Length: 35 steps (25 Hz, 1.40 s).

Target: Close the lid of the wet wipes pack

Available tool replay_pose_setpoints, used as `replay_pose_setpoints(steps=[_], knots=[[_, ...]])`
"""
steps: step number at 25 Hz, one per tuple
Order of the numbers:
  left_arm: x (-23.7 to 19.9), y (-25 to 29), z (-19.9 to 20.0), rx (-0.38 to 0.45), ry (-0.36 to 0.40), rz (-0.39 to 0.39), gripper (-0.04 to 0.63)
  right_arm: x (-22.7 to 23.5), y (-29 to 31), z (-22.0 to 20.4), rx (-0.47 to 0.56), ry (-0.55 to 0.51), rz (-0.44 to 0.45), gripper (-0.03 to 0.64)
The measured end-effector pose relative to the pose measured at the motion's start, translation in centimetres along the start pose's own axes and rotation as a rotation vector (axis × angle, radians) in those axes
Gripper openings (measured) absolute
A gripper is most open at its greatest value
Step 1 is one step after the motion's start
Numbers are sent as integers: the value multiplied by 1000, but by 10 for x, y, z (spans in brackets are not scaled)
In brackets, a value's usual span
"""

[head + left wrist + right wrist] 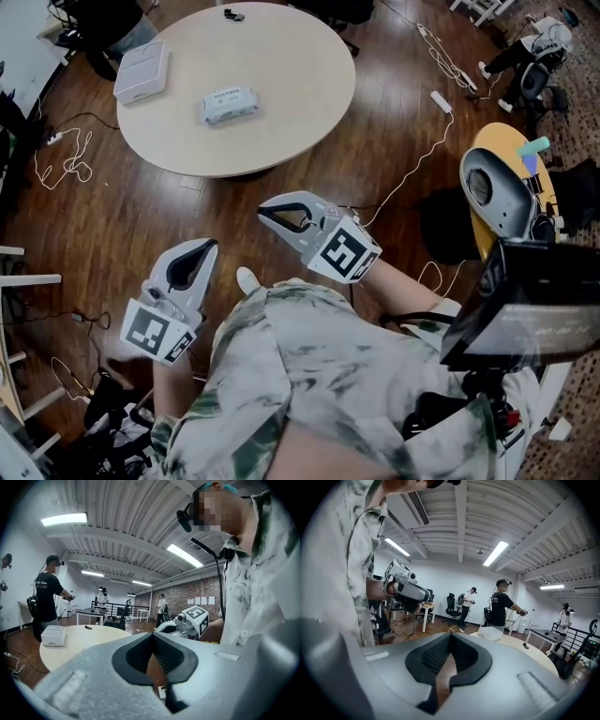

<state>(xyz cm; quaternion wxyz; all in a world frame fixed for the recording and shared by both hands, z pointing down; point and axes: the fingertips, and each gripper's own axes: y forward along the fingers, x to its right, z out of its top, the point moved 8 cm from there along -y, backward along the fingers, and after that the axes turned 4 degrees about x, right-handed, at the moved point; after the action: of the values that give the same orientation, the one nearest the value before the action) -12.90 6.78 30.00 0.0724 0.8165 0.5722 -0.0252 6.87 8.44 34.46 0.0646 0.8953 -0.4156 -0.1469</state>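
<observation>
Wipes pack well inside table rim

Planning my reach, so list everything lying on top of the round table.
On the round table lie a wet wipes pack, a white box at its left edge and a small dark item at the far edge. Anything beneath the box or pack is covered.

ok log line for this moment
task: not started | left tool: shut, empty | right tool: shut, empty | wipes pack: on table, untouched
</observation>
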Motion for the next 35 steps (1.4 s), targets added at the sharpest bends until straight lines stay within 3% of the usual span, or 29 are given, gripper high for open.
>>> replay_pose_setpoints(steps=[12,23,35], knots=[[123,6,-11,-43,-10,94,2,-47,-114,-17,23,33,89,3],[176,-45,-20,-32,-31,5,2,-114,-125,4,16,42,61,3],[227,-181,-36,1,-7,-75,2,-254,-114,58,42,54,2,3]])
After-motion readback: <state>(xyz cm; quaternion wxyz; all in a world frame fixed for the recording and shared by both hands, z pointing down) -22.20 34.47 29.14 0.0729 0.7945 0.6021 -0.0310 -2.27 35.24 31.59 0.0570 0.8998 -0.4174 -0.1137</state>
